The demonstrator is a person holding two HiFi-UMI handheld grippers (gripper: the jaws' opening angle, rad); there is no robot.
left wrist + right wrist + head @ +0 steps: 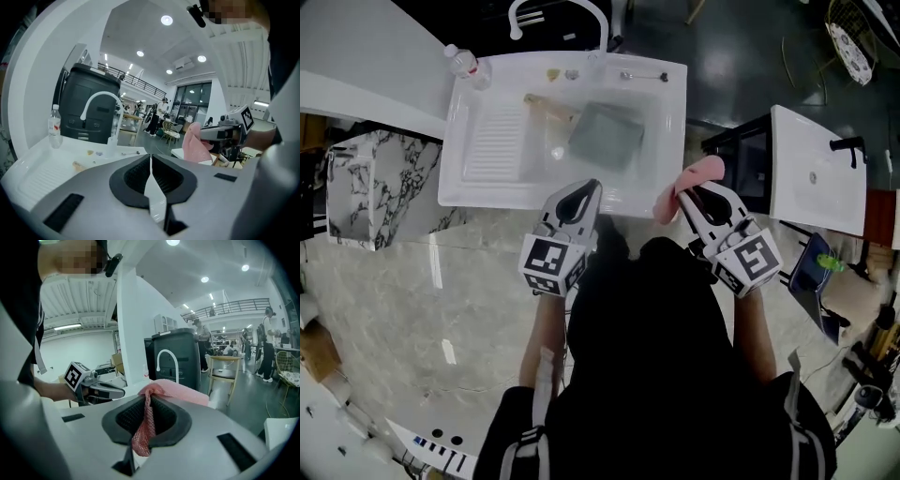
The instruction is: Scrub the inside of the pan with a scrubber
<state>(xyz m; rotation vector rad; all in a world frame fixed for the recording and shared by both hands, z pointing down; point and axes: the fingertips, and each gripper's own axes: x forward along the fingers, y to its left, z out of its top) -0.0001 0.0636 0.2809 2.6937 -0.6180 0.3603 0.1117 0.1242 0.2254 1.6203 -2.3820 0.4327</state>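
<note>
Two grippers hang at the near edge of the white sink (469, 187). The right gripper (689, 192) pinches a pink mesh scrubber (698, 173). The left gripper (584, 187) is squeezed shut on nothing. The square grey pan (605, 136) lies in the sink, ahead and left of the scrubber, nearer the left gripper. Its wooden handle (548, 108) points away leftward. Its inside looks blurry.

I found no writing that I could read anywhere. The bottle (55, 126) wore a red label, but its print was too small for me.
</note>
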